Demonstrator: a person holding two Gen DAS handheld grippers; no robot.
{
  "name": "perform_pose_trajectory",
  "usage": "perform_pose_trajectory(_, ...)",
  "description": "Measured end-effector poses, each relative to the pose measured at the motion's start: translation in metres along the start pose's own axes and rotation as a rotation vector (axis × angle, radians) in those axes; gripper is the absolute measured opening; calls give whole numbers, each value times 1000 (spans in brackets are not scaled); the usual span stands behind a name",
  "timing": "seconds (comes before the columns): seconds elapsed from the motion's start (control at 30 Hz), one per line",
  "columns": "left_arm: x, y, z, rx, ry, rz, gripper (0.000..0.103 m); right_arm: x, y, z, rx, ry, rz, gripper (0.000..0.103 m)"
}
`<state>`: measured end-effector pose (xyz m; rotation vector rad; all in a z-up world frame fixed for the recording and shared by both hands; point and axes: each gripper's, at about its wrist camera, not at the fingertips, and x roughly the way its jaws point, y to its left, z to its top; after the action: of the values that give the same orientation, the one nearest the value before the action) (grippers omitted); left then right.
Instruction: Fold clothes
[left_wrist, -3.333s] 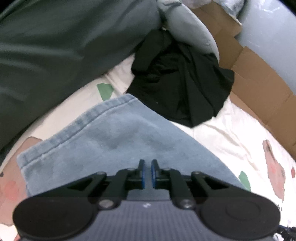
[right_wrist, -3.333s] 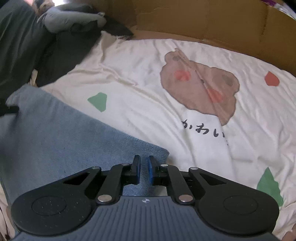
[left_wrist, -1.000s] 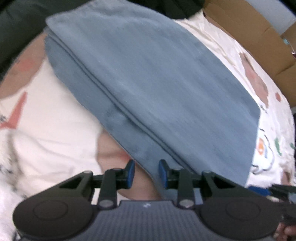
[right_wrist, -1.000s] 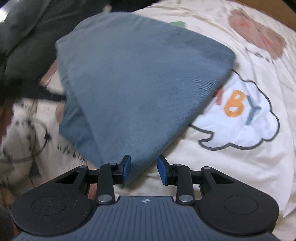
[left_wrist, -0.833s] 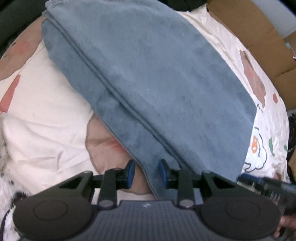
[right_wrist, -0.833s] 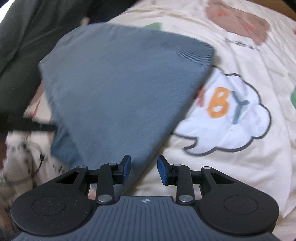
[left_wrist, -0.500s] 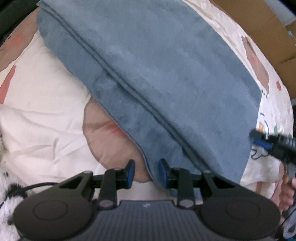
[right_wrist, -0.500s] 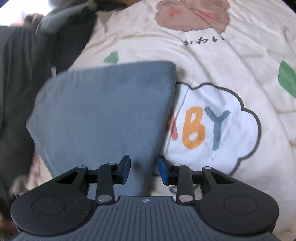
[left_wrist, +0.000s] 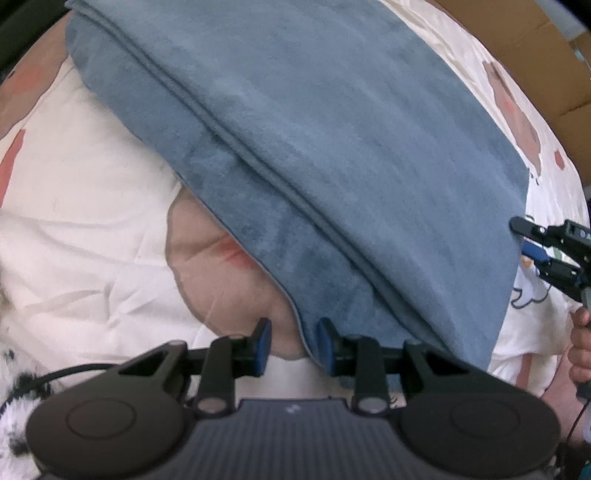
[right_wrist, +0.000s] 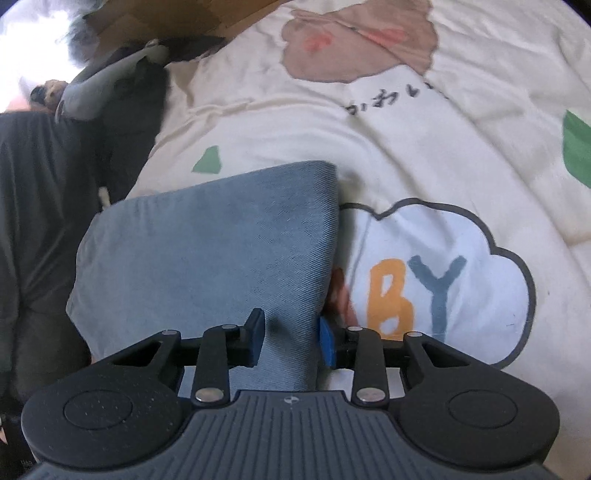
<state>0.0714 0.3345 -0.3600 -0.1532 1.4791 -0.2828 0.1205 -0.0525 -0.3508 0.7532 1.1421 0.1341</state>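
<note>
A cream bedspread printed with brown animal shapes, green patches and a white cloud lettered in orange and blue covers the bed, with a dark grey cover bunched along its far left in the right wrist view and brown cardboard standing along the far edge. On the bedspread lies the folded blue garment, flat and in stacked layers whose edges run diagonally across the left wrist view; its right-hand edge lies just beside the printed cloud. The left gripper points steeply down at the garment's near corner, its jaws partly apart with the corner's hem between the blue pads; the pads do not press on the cloth. The right gripper sits over the garment's near right edge, its jaws closing with the blue cloth between them, though a gap shows beside each pad. A hand shows at the right border of the left wrist view, under the right gripper.
</note>
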Motion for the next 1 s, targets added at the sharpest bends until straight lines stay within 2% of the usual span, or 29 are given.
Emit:
perform_pose_trajectory(0.13,1,0,0,11,-13,7,31,11,-15,6,83,-18,49,34)
perform_pose_trajectory(0.27,0,-1,1,17,-17,21,31,16,-22,12,134,1,94,34)
perform_pose_trajectory(0.3,0,0,1,16,-20,22,31,15,-22,14,133,9,99,26)
perform_pose_trajectory(0.4,0,1,1,18,-28,23,31,7,-17,19,103,9,115,15)
perform_pose_trajectory(0.53,-1,3,2,14,-34,23,31,-2,-17,26,104,-8,142,16)
perform_pose_trajectory(0.73,-2,8,4,1,-43,21,31,21,-28,44,129,23,137,20)
perform_pose_trajectory(0.87,-3,10,7,-1,-40,21,31,26,-31,49,153,53,177,24)
perform_pose_trajectory(1.0,-3,13,10,0,-43,23,31,16,-29,55,124,85,268,25)
